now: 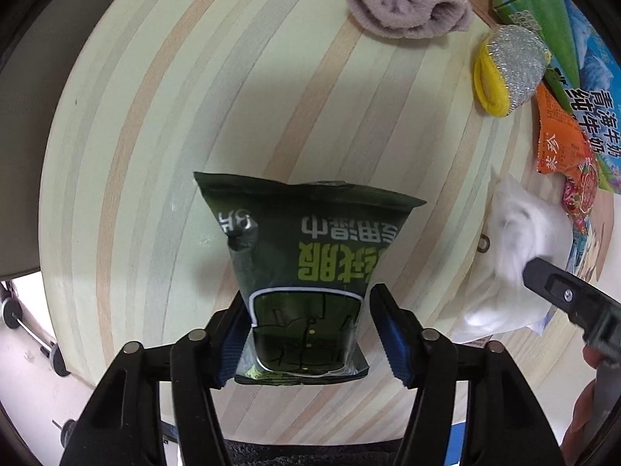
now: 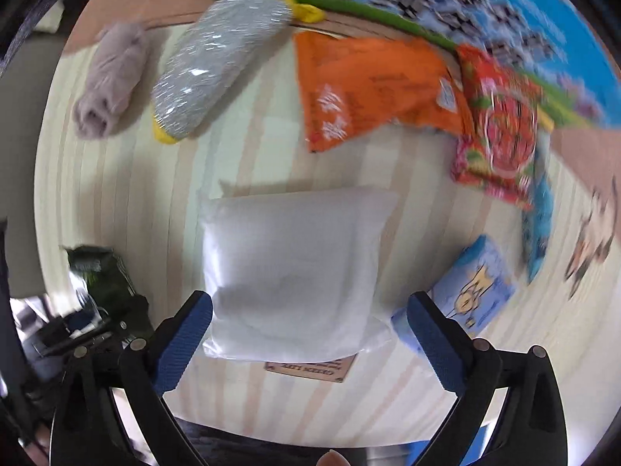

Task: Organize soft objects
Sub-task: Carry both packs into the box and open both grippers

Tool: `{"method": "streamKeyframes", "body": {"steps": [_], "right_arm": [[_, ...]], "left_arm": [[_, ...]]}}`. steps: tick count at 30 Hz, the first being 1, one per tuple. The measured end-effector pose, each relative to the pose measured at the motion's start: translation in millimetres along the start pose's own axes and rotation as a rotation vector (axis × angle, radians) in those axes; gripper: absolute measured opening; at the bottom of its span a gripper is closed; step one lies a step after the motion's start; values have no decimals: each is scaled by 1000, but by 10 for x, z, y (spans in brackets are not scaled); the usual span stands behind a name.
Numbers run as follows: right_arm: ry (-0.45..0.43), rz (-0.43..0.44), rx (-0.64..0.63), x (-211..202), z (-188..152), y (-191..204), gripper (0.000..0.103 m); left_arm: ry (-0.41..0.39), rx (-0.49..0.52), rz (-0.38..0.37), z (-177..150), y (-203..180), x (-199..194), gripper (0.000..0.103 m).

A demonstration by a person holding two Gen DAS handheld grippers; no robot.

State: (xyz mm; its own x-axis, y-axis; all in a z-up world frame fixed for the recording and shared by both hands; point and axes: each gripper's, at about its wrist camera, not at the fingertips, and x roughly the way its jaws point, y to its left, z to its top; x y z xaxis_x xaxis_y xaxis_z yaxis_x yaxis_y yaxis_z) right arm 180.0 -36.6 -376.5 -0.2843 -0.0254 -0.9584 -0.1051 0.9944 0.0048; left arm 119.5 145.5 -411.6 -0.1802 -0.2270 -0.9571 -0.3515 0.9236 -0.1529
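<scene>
In the left wrist view a dark green wet-wipe pack (image 1: 302, 268) lies on the striped table, its near end between the fingers of my left gripper (image 1: 306, 334), which is open around it. In the right wrist view a white soft packet (image 2: 295, 272) lies between the open fingers of my right gripper (image 2: 310, 341). The white packet (image 1: 512, 256) and the right gripper's finger also show at the right of the left wrist view. The green pack (image 2: 104, 283) shows at the left of the right wrist view.
A rolled mauve towel (image 1: 407, 0) and a silver-and-yellow scrub sponge (image 1: 508, 66) lie at the far side. An orange snack bag (image 2: 372, 89), a red floral packet (image 2: 500, 124), a blue tissue pack (image 2: 473, 291) and a blue-green milk carton (image 1: 562, 39) crowd the right. The table edge is near.
</scene>
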Motion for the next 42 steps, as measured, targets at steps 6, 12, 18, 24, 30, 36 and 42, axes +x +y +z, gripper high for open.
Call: {"method": "streamKeyframes", "body": {"steps": [6,12,18,24,30,36,42], "right_arm": [[28,116,76,186,-4,3,89],[-33,103,34,149,-145,183,67],[-73,251,28,-160,-216,209,63],[-197,417,50,-929,-288,-78,63],[-347,457,73,-2003,-95,-723,63],[-400,361,115,-2697,551,-1494,63],[-346,356,138,-2362,1584,-2028,63]], "left_arm": [[-43,42,29,-71,-94,-124,33],[-88,70,68,-145,-341,-430,33],[-153,115,65,-233,-763,-991,33],[-250,213,-33,-177,-1264,-1884,33],[-274,375,-114,349,-2242,-2548,33],[-254,423,-61,1343,-3095,-2484,33],[-117,391,-17,2281,-3527,-1961,33]]}}
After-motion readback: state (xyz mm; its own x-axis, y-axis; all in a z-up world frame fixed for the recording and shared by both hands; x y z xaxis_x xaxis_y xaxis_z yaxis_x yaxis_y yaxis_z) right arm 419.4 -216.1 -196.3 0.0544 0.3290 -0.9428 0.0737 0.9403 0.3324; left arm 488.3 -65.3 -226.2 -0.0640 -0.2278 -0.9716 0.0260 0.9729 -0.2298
